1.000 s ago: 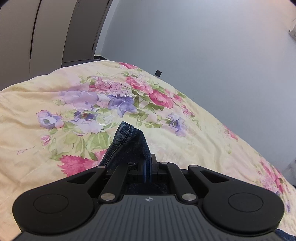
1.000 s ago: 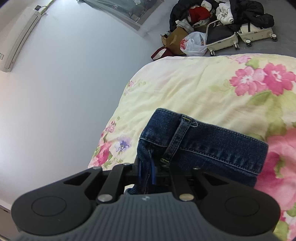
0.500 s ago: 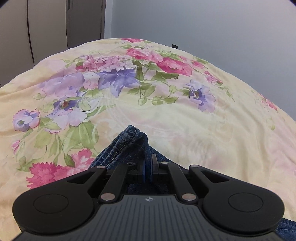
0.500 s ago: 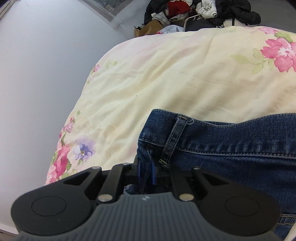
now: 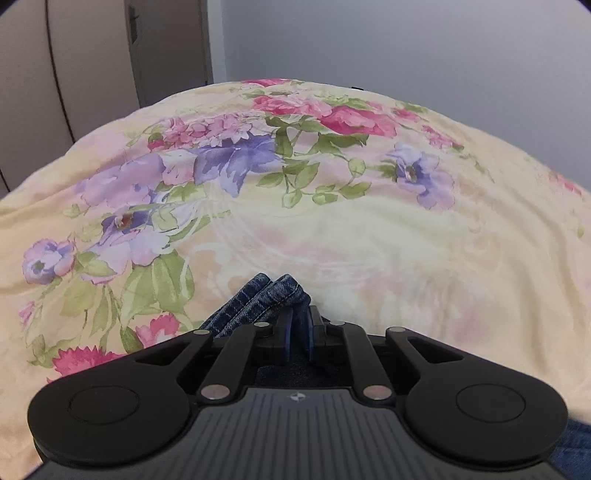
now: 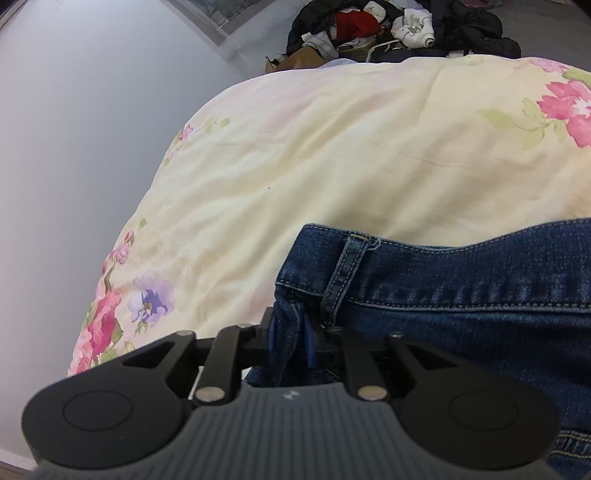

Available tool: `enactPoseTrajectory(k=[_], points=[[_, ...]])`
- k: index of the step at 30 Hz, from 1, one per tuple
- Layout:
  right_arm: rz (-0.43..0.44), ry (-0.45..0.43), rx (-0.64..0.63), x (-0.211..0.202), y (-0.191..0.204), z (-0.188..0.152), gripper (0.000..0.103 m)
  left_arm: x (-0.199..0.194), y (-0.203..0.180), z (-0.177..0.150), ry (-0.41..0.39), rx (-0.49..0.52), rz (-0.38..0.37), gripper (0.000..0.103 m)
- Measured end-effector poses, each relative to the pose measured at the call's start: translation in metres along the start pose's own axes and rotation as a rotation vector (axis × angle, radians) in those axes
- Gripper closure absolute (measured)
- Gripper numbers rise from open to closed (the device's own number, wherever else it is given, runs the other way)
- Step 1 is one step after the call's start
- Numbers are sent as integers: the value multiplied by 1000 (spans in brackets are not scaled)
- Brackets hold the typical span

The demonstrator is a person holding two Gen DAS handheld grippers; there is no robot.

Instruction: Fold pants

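Observation:
Dark blue denim pants lie on a floral bed cover. My right gripper is shut on the pants' waistband corner, beside a belt loop; the waistband runs off to the right. My left gripper is shut on a bunched denim edge of the pants, which pokes out just past the fingertips, low over the cover. Most of the pants are hidden behind the gripper bodies.
A pile of clothes and bags lies on the floor beyond the bed's far edge. A plain wall runs along the left of the bed. Wardrobe doors stand behind the bed in the left wrist view.
Both grippers have come down closer to the bed cover while still holding the denim. The pants now lie flatter, and the waistband stretches further right in the right wrist view.

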State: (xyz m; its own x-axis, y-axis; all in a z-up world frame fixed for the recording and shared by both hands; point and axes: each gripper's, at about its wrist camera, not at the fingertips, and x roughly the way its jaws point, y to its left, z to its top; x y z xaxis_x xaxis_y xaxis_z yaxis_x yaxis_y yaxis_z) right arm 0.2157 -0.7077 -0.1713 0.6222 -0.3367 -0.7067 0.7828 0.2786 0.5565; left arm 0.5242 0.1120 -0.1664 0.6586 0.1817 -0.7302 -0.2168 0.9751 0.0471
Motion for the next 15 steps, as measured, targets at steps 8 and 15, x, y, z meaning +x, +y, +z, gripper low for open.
enactPoseTrajectory(k=[8, 15], points=[[3, -65, -62, -41, 14, 10, 19, -32, 13, 27, -133, 104, 45, 79], [280, -43, -349, -80, 59, -49, 20, -72, 43, 10, -129, 62, -91, 79]])
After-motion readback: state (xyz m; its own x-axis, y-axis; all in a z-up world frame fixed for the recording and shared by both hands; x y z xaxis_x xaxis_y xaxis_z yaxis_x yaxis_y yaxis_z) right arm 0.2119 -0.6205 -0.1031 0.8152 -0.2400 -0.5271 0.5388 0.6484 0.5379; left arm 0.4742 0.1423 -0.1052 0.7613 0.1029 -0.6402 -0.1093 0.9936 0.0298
